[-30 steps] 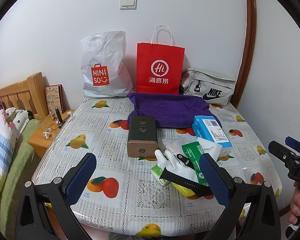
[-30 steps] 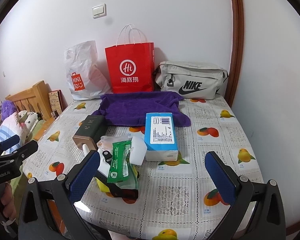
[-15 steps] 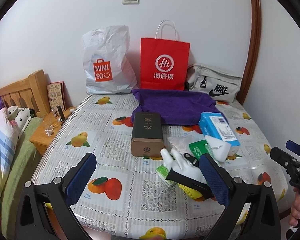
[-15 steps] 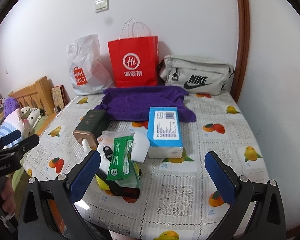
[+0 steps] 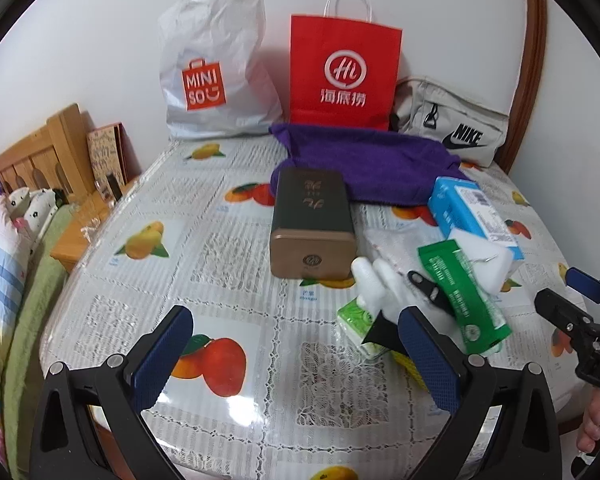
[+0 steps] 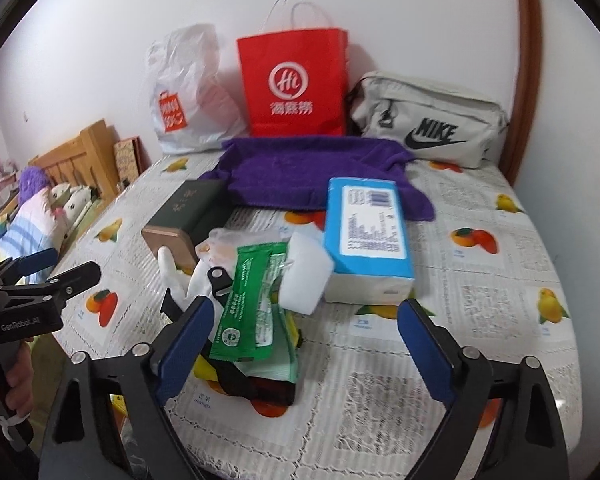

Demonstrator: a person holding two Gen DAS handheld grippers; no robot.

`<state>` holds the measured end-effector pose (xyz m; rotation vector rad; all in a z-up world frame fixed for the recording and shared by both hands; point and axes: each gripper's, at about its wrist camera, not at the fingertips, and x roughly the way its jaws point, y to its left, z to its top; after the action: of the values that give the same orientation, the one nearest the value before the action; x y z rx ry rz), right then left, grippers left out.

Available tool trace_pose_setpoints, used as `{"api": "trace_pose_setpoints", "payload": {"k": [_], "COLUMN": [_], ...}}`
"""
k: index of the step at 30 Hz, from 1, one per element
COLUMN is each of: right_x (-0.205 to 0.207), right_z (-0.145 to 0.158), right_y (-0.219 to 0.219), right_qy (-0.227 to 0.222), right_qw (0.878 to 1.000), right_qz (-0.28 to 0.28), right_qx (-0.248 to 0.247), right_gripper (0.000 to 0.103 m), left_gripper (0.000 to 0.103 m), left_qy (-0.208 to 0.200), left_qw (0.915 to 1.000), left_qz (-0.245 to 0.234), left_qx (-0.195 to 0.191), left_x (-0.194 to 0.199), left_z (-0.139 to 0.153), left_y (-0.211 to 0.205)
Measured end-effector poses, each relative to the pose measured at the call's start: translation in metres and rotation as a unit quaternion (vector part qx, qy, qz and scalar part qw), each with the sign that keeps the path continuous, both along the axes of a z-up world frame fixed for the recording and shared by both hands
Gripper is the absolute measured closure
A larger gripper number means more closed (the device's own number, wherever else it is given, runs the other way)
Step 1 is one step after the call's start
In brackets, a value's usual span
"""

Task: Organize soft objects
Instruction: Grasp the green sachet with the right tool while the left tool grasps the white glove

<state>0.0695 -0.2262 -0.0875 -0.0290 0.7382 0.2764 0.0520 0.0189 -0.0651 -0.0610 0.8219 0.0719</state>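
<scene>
A purple towel (image 5: 364, 164) lies crumpled at the back of the table; it also shows in the right wrist view (image 6: 312, 172). In front of it a pile holds a blue tissue pack (image 6: 366, 236), a green wipes packet (image 6: 252, 304), a white sponge (image 6: 306, 276), a white glove (image 5: 380, 284) and a black strap (image 6: 256, 384). A dark box with a gold end (image 5: 312, 224) lies left of the pile. My left gripper (image 5: 296, 352) is open and empty over the table's front, left of the pile. My right gripper (image 6: 304, 344) is open and empty just before the pile.
A white Miniso bag (image 5: 216, 76), a red paper bag (image 5: 342, 76) and a grey Nike pouch (image 5: 452, 128) stand against the back wall. A bed with a wooden headboard (image 5: 32, 160) and a small nightstand (image 5: 76, 240) are left of the table. A wall stands close on the right.
Both grippers have moved forward toward the table and the pile, which now looks larger and nearer. Both stay open. No object has moved.
</scene>
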Motion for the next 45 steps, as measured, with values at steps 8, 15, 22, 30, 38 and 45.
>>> {"api": "trace_pose_setpoints", "payload": {"k": [8,15,22,30,38,45], "right_x": [0.02,0.036,0.04,0.026,0.007,-0.002], "right_z": [-0.025,-0.047,-0.056,-0.044,-0.029,-0.039], "right_y": [0.028,0.047,0.053,0.043,0.031,0.019], "right_qy": [0.025,0.065,0.075,0.062,0.037,0.058], "right_qw": [0.999,0.996,0.995,0.995,0.995,0.994], "right_qz": [0.032,0.047,0.056,0.074,0.091,0.097], "right_qx": [-0.016,-0.033,-0.046,-0.016,0.011,-0.006], "right_gripper": [0.016,0.026,0.057,0.063,0.063,0.06], "left_gripper": [0.0,0.0,0.0,0.0,0.0,0.0], "left_qy": [0.025,0.037,0.039,0.03,0.018,0.022], "left_qw": [0.9995,0.9988,0.9986,0.9988,0.9984,0.9979], "left_qz": [-0.003,-0.002,-0.017,-0.033,-0.045,-0.056], "left_qx": [-0.018,-0.033,-0.031,-0.021,-0.03,-0.023], "left_x": [0.015,0.025,0.033,0.035,0.033,0.031], "left_z": [-0.031,-0.046,-0.049,-0.043,-0.034,-0.034], "left_y": [0.011,0.022,0.025,0.022,0.012,-0.001]}}
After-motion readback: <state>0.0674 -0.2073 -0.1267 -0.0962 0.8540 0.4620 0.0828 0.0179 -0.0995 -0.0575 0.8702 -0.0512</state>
